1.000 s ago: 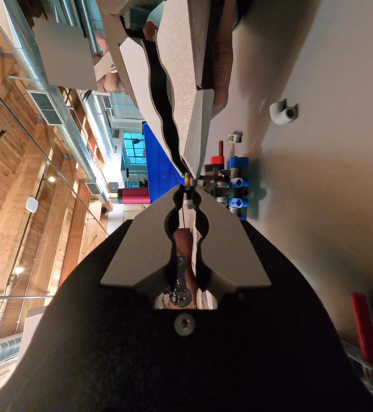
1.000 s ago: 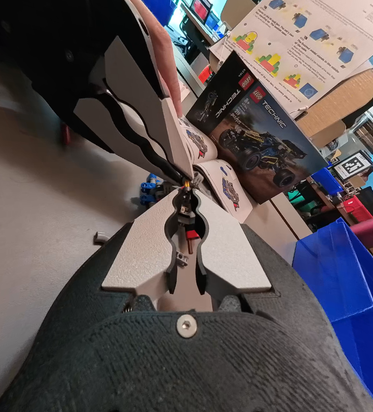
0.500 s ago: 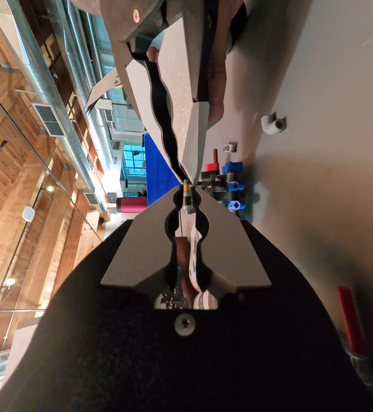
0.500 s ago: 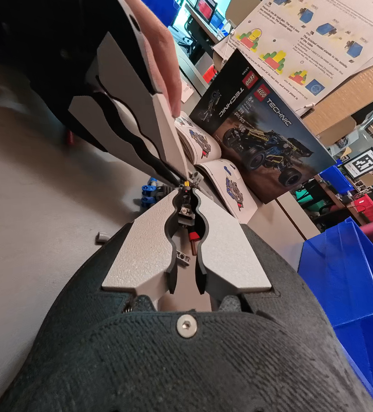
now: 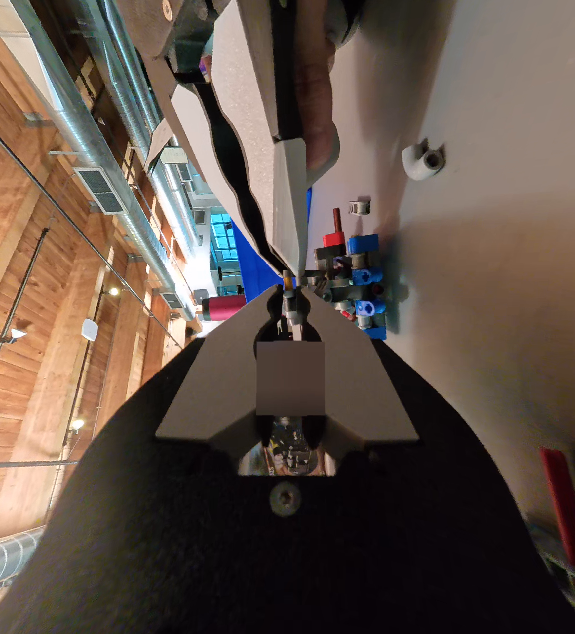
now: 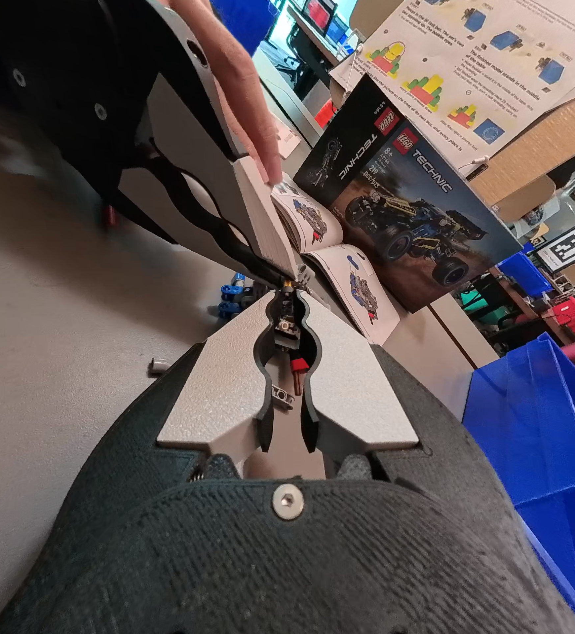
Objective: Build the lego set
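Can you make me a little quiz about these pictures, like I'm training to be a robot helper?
1. What colour is the big bin? A red, B blue, C green.
2. True or false: the instruction booklet lies closed.
3. Fill in: the tiny piece where the left gripper and right gripper meet tip to tip has a ____ band.
Key: 1 B. 2 False, it lies open. 3 Yellow.
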{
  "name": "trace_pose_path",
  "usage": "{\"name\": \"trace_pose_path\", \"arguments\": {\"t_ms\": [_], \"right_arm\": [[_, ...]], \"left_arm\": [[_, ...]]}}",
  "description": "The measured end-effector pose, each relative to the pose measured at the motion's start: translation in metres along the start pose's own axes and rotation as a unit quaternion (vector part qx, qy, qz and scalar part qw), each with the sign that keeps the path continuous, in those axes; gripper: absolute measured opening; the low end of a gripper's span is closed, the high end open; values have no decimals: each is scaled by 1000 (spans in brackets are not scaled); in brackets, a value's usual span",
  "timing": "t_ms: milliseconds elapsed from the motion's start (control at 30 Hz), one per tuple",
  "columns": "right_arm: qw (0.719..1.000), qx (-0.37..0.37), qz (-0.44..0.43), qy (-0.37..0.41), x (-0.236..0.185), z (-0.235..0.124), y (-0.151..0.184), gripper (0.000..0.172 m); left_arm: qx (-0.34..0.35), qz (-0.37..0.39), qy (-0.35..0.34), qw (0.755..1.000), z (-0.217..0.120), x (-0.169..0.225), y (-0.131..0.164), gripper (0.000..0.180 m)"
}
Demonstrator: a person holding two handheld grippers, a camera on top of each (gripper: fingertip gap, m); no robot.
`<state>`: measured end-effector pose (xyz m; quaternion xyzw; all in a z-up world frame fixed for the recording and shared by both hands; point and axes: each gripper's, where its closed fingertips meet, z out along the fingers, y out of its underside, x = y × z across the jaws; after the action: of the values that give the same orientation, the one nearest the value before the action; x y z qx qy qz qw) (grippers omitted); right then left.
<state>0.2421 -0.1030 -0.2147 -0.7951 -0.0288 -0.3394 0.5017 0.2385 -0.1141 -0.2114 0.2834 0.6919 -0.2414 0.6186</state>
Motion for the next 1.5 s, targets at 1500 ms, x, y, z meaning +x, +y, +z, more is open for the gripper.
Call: {"name": "trace_pose_path", "arguments": {"t_ms": [1500], "right_arm": [[996,20,45,-68,-2,-11,2,4]], "left_arm": [[49,-56,32,997,6,-3,-3,2]]}}
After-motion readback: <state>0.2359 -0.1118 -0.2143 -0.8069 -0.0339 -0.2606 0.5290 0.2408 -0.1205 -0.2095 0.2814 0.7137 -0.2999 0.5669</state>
